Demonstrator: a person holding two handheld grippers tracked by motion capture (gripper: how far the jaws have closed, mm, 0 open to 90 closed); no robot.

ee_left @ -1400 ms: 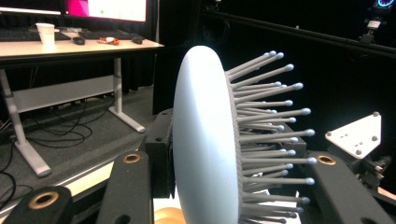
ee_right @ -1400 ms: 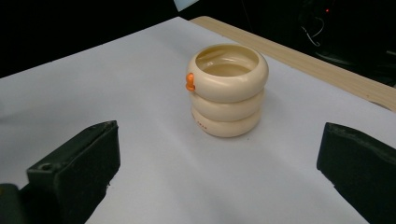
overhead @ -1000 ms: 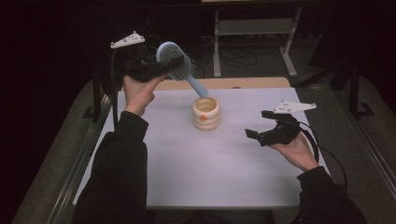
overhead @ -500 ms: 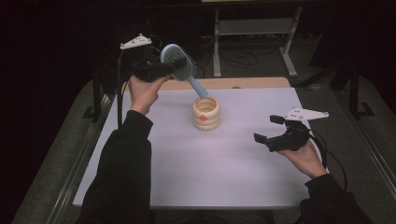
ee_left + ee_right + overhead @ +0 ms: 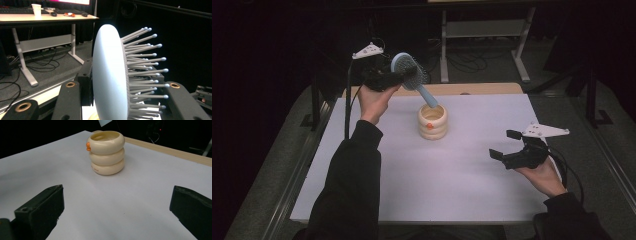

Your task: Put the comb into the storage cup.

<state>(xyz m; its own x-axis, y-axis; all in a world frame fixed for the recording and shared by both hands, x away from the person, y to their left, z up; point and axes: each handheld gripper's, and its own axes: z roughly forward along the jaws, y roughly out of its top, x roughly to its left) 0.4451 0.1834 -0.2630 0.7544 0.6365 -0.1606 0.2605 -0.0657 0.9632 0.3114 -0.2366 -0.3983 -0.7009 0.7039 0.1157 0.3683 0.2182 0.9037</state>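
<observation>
White sheeting covers the table under my high view, with a dark room and a desk frame behind; my left gripper is raised over the far left part of the table, clamped on the head of a pale blue hairbrush; the brush handle slants down to the mouth of a cream ringed cup standing near the table's middle; my right gripper hangs low over the right side, well apart from the cup, jaws spread and holding nothing. Seen from the left gripper view, the hairbrush stands edge-on between the black jaws, its smooth back to the left, ball-tipped bristles pointing right; a desk with a paper cup sits beyond. Seen from the right gripper view, the cup stands upright ahead, a small orange knob on its top ring; both jaws stand wide, nothing between them.
</observation>
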